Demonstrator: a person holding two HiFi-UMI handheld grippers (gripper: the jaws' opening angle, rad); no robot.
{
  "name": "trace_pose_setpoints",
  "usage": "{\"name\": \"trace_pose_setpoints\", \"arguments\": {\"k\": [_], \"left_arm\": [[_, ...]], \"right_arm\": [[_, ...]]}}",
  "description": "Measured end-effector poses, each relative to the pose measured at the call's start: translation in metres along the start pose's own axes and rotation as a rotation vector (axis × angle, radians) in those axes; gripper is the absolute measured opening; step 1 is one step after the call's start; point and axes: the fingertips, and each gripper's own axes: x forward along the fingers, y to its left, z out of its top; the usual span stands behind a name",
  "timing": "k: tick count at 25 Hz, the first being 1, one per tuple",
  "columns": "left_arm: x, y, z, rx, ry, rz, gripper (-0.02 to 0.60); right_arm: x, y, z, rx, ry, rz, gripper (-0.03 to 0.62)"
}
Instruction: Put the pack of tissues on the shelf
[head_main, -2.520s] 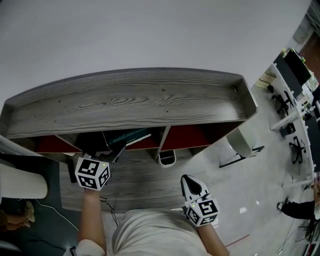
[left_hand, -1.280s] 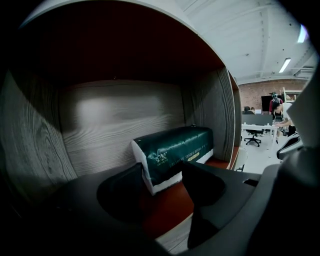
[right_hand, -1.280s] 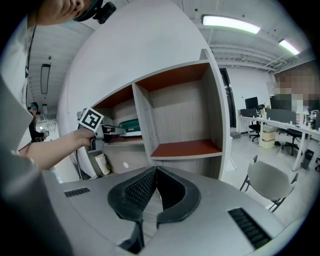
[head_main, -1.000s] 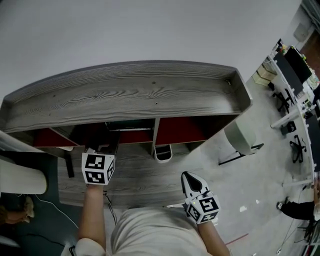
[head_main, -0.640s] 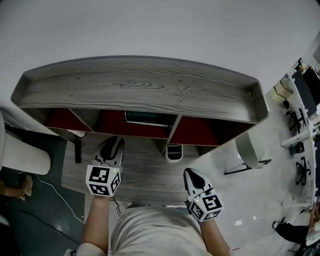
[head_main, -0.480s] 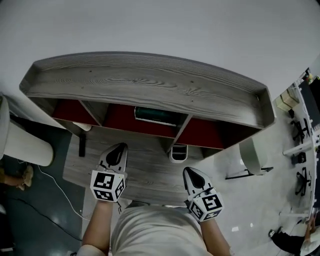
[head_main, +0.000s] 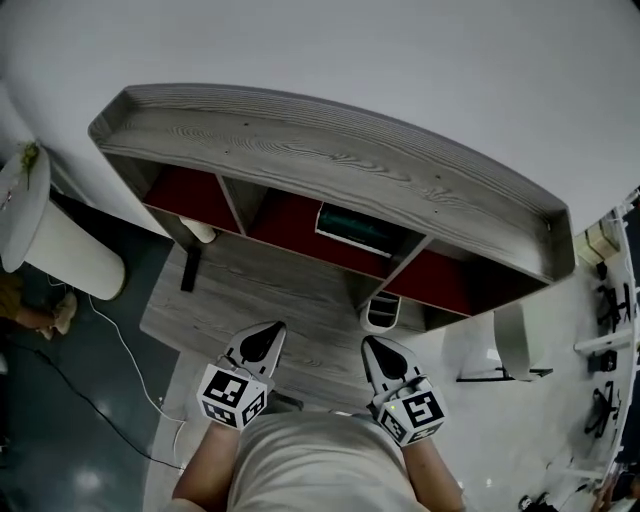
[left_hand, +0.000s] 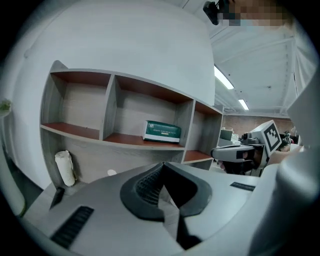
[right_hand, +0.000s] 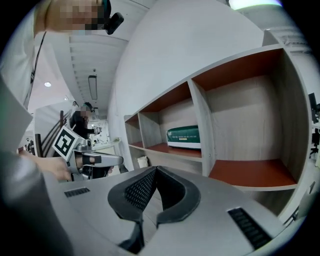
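The green pack of tissues (head_main: 357, 229) lies in the middle compartment of the grey shelf unit (head_main: 330, 160), on its red-brown board. It also shows in the left gripper view (left_hand: 161, 131) and the right gripper view (right_hand: 184, 137). Both grippers are drawn back close to the person's body, well away from the shelf. My left gripper (head_main: 263, 338) is shut with nothing between its jaws (left_hand: 162, 189). My right gripper (head_main: 377, 348) is shut and empty too (right_hand: 154, 194).
A white paper roll (left_hand: 64, 167) stands at the lower left of the shelf unit. A white bin (head_main: 378, 315) sits under the shelf's divider. A white round seat (head_main: 62, 245) is at the left, desks with monitors far right.
The left gripper let go of the tissue pack in the middle compartment, drew back toward the body and shut. The head view swung left. The right gripper stayed low.
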Motion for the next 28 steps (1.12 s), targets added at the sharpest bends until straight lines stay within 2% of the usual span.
{"name": "trace_pose_setpoints", "arguments": {"k": [3, 8, 11, 15, 22, 28], "left_arm": [[-0.010, -0.005, -0.006, -0.035, -0.016, -0.010, 0.014], [-0.020, -0.009, -0.012, 0.027, -0.031, 0.005, 0.015], [-0.022, -0.001, -0.011, 0.012, -0.039, 0.036, 0.014], [-0.022, 0.003, -0.006, -0.021, -0.059, 0.030, 0.014], [-0.014, 0.002, -0.005, -0.019, -0.056, 0.031, 0.014], [-0.011, -0.002, 0.000, -0.062, -0.070, -0.024, 0.014]], "right_arm": [[0.005, 0.010, -0.001, -0.004, 0.005, 0.027, 0.028], [0.010, 0.019, -0.004, -0.005, 0.006, 0.048, 0.028], [0.012, 0.024, -0.004, -0.006, 0.006, 0.055, 0.028], [0.010, 0.023, -0.002, 0.009, -0.003, 0.039, 0.028], [0.006, 0.021, -0.001, 0.008, -0.012, 0.022, 0.028], [0.002, 0.015, -0.001, 0.012, -0.015, -0.017, 0.028]]}}
